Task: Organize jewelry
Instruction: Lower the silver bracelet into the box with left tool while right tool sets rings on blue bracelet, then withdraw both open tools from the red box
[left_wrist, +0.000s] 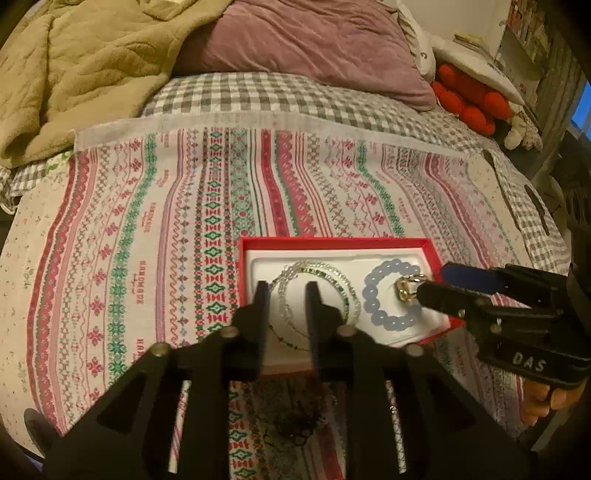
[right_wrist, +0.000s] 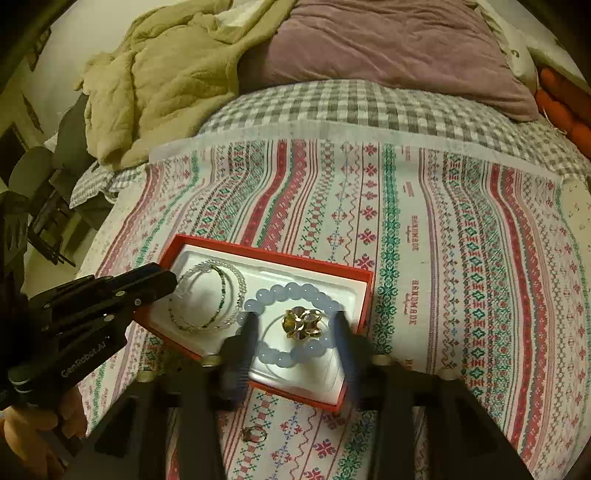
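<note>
A red jewelry box (left_wrist: 334, 242) (right_wrist: 266, 254) with a white liner lies on the patterned cloth. Clear and green beaded bracelets (left_wrist: 332, 273) (right_wrist: 207, 295) lie in its left part. A pale blue bead bracelet (left_wrist: 373, 295) (right_wrist: 291, 290) lies in its right part, ringing gold rings (left_wrist: 406, 288) (right_wrist: 301, 323). My right gripper (right_wrist: 293, 321) (left_wrist: 430, 284) is open, its fingers astride the gold rings. My left gripper (left_wrist: 286, 291) (right_wrist: 168, 282) is open and empty over the box's left part. A loose ring (right_wrist: 253, 434) lies on the cloth in front of the box.
The patterned cloth (left_wrist: 147, 221) covers a checked bed sheet (left_wrist: 258, 92). A beige quilt (left_wrist: 74, 74), a purple pillow (left_wrist: 314, 44) and red cushions (left_wrist: 469, 99) lie at the back. A dark tangle of jewelry (left_wrist: 295, 417) lies on the cloth under my left gripper.
</note>
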